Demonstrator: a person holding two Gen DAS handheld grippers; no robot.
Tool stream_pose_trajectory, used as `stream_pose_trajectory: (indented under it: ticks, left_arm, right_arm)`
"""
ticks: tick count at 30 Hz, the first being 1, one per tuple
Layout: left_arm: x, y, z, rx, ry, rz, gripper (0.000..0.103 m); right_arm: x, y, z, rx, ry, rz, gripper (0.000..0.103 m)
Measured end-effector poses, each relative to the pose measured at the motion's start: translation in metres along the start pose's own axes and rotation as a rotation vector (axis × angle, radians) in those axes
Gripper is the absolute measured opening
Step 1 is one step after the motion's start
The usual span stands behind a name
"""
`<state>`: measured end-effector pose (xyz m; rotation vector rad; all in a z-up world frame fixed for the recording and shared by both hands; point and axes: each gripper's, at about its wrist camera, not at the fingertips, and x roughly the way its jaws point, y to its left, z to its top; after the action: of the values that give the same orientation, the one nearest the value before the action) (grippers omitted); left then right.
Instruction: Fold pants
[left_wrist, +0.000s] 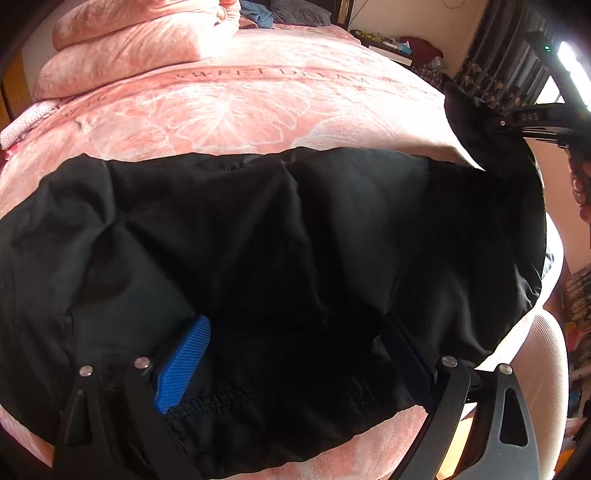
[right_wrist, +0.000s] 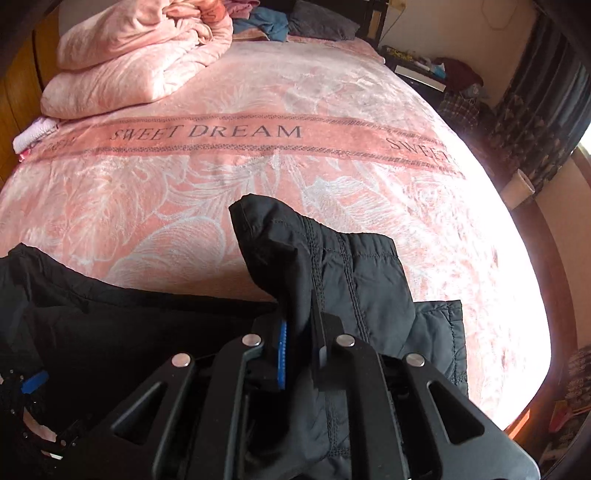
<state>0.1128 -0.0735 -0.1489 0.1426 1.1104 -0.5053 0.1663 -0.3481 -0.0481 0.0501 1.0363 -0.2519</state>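
Black pants (left_wrist: 258, 229) lie spread across the near part of the pink bed (left_wrist: 258, 103). My left gripper (left_wrist: 295, 354) stands open just above their stitched band, with its blue pad (left_wrist: 184, 363) on the left and its dark finger (left_wrist: 406, 354) on the right. Cloth lies between the two fingers, but the pads do not press on it. My right gripper (right_wrist: 299, 332) is shut on a quilted end of the pants (right_wrist: 332, 266) and holds it bunched up off the bed. In the left wrist view that gripper (left_wrist: 517, 122) shows at the upper right with black cloth hanging from it.
A folded pink blanket (right_wrist: 140, 62) is piled at the bed's far left, with dark and blue clothes (right_wrist: 273, 22) behind it. A white chair (left_wrist: 543, 354) stands at the near right corner. Cluttered shelves (right_wrist: 436, 70) and a dark patterned curtain (right_wrist: 535, 110) line the right side.
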Motion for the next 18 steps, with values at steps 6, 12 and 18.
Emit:
stream_pose_trajectory:
  ticks: [6,12,18]
  left_arm:
    - [-0.004,0.0,-0.004,-0.049,-0.011,0.001,0.094]
    - [-0.011,-0.005,-0.012,-0.125,-0.018,-0.034,0.094]
    - [-0.017,-0.019,-0.016,-0.175,-0.022,-0.078,0.094]
  right_arm:
    - [-0.059,-0.094,-0.064,0.218,-0.103,0.034,0.011]
    - [-0.041,-0.151,-0.144,0.343,-0.007,0.024,0.037]
    - [-0.007,-0.177,-0.17,0.453,0.054,0.145,0.032]
